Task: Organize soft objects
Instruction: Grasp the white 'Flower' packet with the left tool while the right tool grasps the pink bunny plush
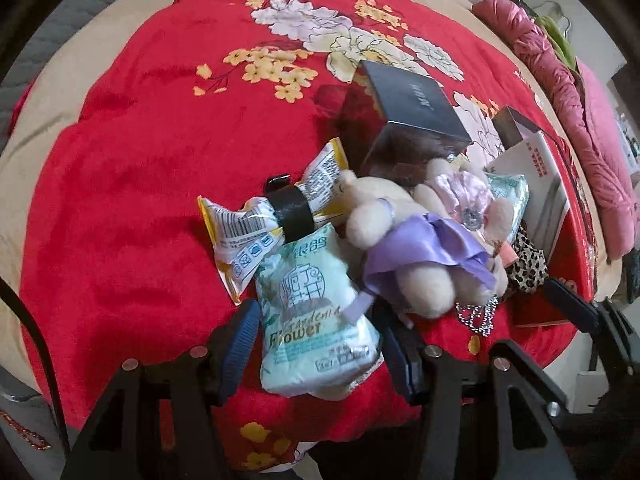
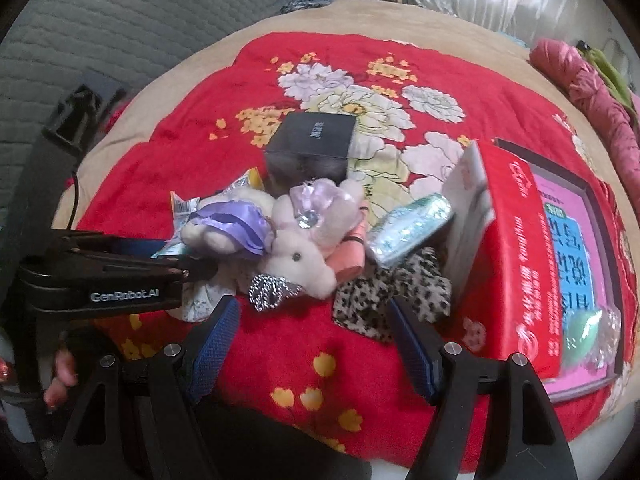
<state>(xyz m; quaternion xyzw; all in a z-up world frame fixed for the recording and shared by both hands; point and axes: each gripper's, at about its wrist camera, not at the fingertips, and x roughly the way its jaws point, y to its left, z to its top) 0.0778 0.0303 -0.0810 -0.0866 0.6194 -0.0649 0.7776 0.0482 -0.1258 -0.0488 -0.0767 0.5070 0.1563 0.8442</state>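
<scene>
A pale green tissue pack printed "Gardenia Flower" sits deep between the blue pads of my left gripper, which is shut on it. In the right wrist view the left gripper reaches in from the left with that pack under its finger. A cream plush toy in a purple dress lies in the middle of the pile. My right gripper stands open over the red blanket, just short of a silver bead chain and a leopard-print cloth.
A crumpled snack bag with a black band, a black box, a second tissue pack and a red carton crowd the floral blanket. A pink jacket lies far right. A person's hand shows at the left.
</scene>
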